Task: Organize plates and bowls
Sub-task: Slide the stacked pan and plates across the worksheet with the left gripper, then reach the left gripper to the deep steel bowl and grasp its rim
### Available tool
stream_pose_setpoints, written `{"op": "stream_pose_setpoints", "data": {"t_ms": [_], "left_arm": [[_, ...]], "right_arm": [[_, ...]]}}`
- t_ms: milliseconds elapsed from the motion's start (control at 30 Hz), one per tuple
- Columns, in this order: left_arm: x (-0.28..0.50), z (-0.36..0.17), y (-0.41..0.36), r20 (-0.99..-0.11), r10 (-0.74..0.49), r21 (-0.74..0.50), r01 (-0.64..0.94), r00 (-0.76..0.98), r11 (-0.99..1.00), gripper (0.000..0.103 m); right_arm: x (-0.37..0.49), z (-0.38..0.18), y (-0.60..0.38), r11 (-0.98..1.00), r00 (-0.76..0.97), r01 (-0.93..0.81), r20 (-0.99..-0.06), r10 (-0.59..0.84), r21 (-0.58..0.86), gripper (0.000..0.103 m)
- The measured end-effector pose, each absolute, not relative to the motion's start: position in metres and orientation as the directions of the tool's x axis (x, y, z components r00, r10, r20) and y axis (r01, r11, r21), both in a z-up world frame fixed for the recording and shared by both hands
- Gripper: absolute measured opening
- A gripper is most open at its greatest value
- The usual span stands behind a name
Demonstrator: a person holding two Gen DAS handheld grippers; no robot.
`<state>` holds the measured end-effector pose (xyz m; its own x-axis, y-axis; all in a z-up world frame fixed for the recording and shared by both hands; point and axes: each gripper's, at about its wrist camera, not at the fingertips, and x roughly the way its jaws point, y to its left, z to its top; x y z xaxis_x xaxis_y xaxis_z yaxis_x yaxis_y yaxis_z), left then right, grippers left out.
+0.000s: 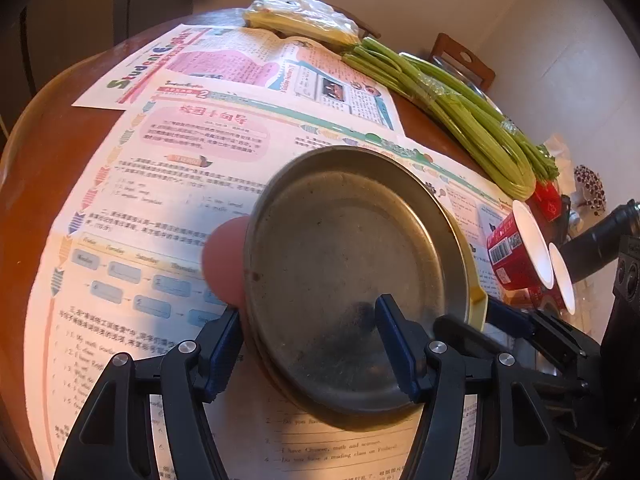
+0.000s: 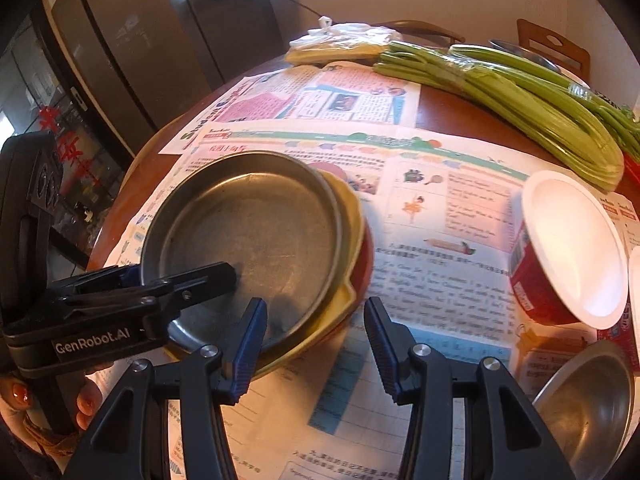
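Three plates are stacked: a metal plate point(image 1: 344, 264) point(image 2: 248, 224) on top, a yellow plate point(image 2: 348, 216) under it and a red plate point(image 1: 224, 260) at the bottom. My left gripper point(image 1: 310, 320) is shut on the stack's near-left rim, one finger outside the red plate and one inside the metal plate. It also shows at the left of the right wrist view point(image 2: 180, 276). My right gripper point(image 2: 316, 308) straddles the stack's right rim and is shut on it, seen too as the right gripper point(image 1: 472, 316) against the yellow edge.
Newspapers point(image 1: 180, 184) cover the round wooden table point(image 1: 52, 140). Two red paper bowls point(image 1: 516, 256) point(image 2: 568, 248) lie tipped at the right, with a metal bowl point(image 2: 592, 404) nearer. Celery point(image 2: 520, 92) and a plastic bag point(image 1: 300, 16) lie at the back. A chair point(image 1: 464, 60) stands behind.
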<state>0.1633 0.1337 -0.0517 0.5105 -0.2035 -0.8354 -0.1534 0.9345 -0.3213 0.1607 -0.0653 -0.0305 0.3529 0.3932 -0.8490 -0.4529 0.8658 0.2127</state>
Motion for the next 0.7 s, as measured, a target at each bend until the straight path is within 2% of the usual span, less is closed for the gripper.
{"op": "stream_pose_setpoints", "data": {"t_ms": [133, 200, 300, 700], "left_arm": [[0.154, -0.039, 0.143, -0.827, -0.139, -0.289, -0.200, 0.545, 0.936, 0.066], [0.147, -0.027, 0.145, -0.817, -0.054, -0.227, -0.234, 0.574, 0.945, 0.066], [0.142, -0.015, 0.144, -0.802, 0.008, -0.179, -0.252, 0.598, 0.951, 0.066], [0.132, 0.026, 0.094, -0.745, 0.028, -0.123, -0.179, 0.666, 0.976, 0.066]], "right_arm": [[0.159, -0.022, -0.074, 0.877, 0.400, -0.439, -0.831, 0.387, 0.197, 0.050], [0.159, -0.018, -0.078, 0.879, 0.413, -0.434, -0.823, 0.389, 0.198, 0.050], [0.156, -0.009, -0.086, 0.882, 0.442, -0.428, -0.806, 0.394, 0.196, 0.050], [0.133, 0.029, -0.129, 0.888, 0.554, -0.425, -0.726, 0.407, 0.173, 0.050]]}}
